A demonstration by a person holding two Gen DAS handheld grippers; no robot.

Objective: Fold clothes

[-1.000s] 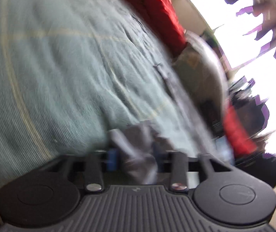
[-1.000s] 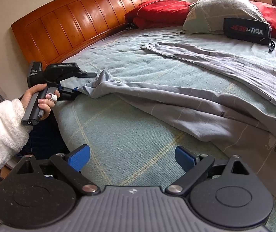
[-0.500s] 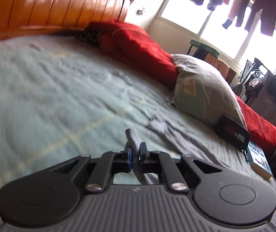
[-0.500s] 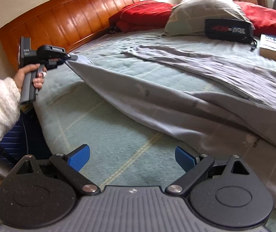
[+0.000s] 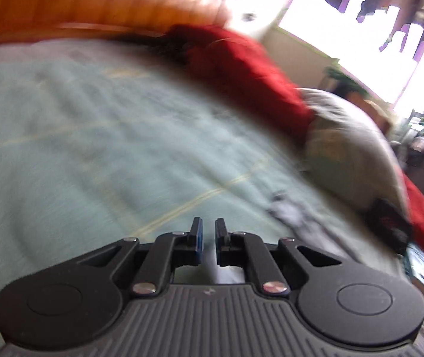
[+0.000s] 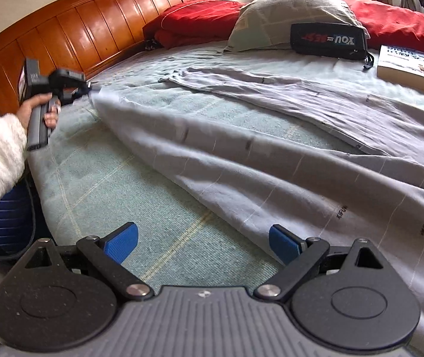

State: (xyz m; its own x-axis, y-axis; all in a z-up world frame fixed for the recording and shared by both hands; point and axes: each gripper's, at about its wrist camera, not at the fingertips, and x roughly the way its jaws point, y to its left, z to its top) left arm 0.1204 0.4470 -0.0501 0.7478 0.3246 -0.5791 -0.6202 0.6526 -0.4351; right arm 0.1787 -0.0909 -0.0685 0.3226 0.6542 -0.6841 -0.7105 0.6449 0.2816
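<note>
Left gripper [image 5: 209, 235] swung headboard-ward, jaws pinching grey garment [image 6: 271, 160] corner; right gripper [image 6: 203, 244] jaws spread, garment beside.

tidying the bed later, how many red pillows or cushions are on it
2. One red cushion lies at the headboard, left of the grey pillow. The other lies right of that pillow, behind the book. More may be hidden out of frame.

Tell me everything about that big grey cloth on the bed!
The grey garment is thin, soft-looking cloth with fine pale lines and small dark printed marks. It lies spread and wrinkled across the green bed, with one long part stretched out flat. One corner is lifted off the bed, pulled taut to the left gripper, which seems to pinch it.
</note>
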